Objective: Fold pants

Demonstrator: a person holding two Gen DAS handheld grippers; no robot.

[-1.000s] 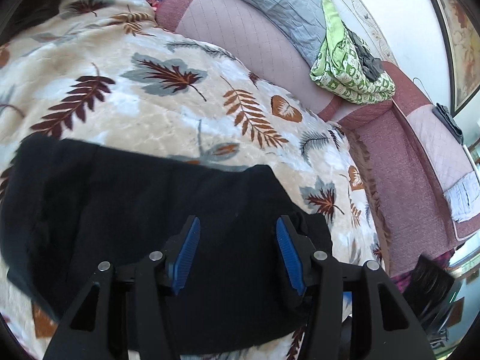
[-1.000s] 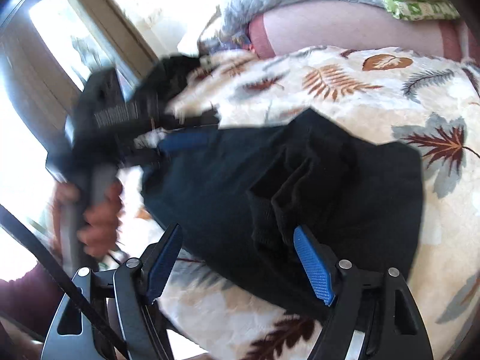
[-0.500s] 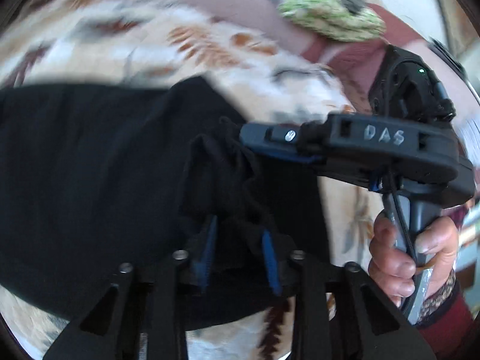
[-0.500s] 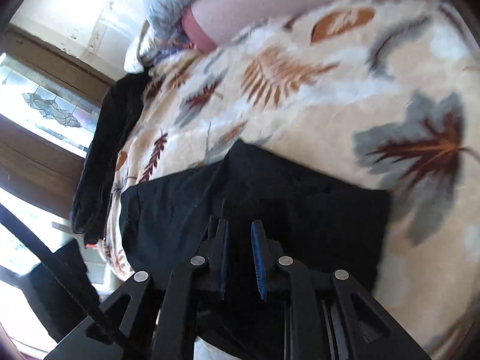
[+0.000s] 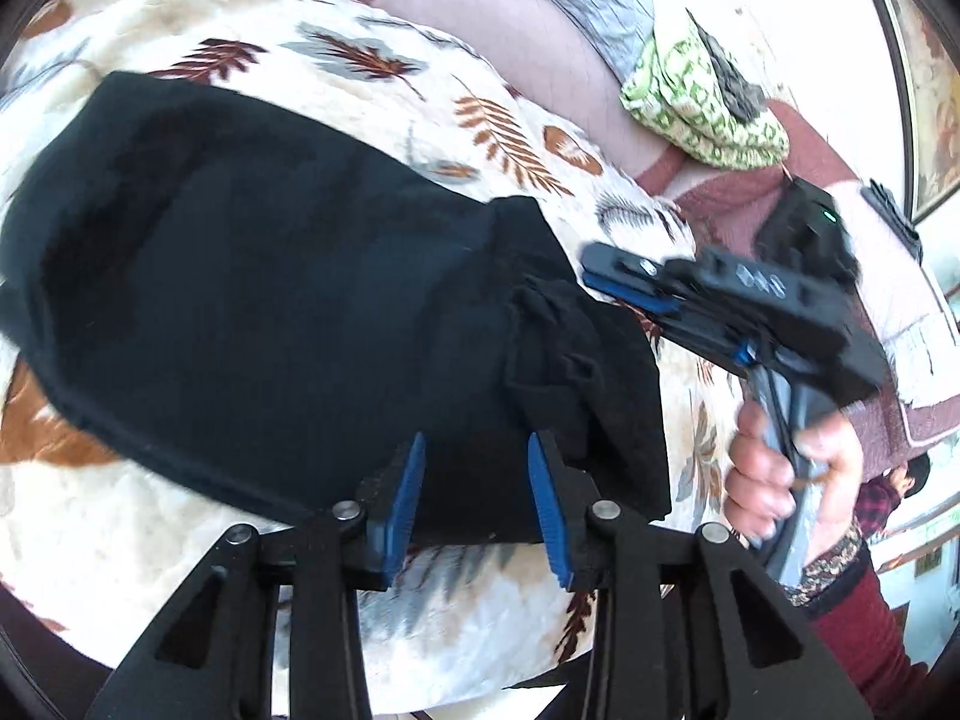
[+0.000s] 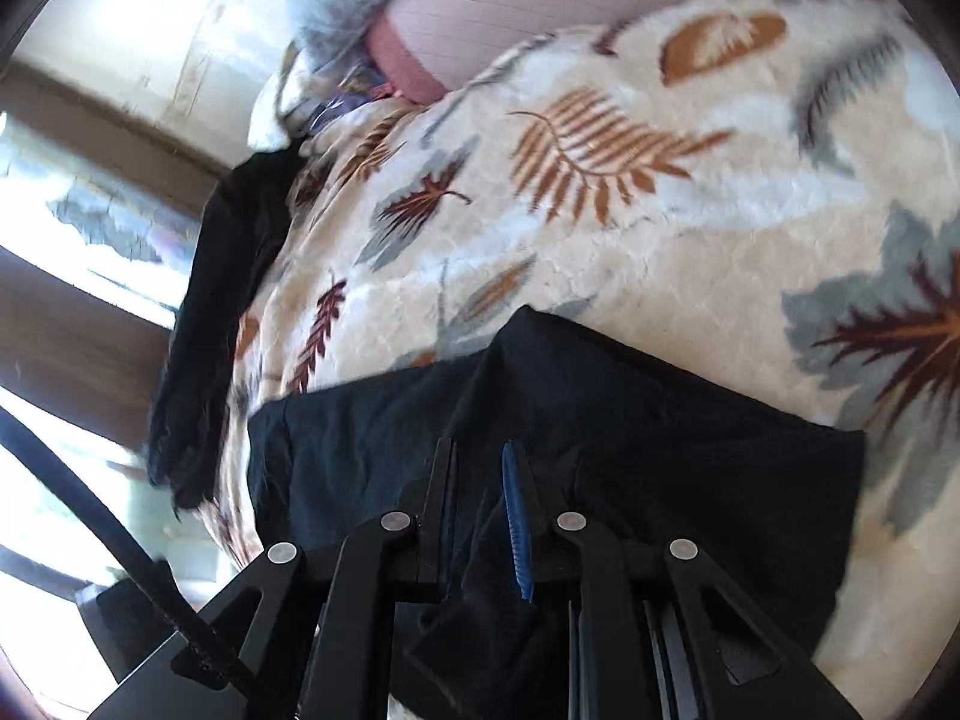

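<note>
**Both grippers closed in on the pants' near edge**

Since a second earlier, the right gripper [image 6: 480, 480] had pinched the black pants [image 5: 270, 300] at their bunched corner; the left gripper [image 5: 477, 480] was opening, fabric between its pads. Pants lay lengthwise leftward across the leaf-print blanket [image 5: 492, 138], with open blanket beyond.

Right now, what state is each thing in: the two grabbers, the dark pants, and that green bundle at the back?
Left gripper: jaws opening, pants fabric between them.
Right gripper: shut on pants.
Pants: folded over, lying on the leaf-print blanket, one end bunched.
Green cloth: crumpled on the sofa.
</note>
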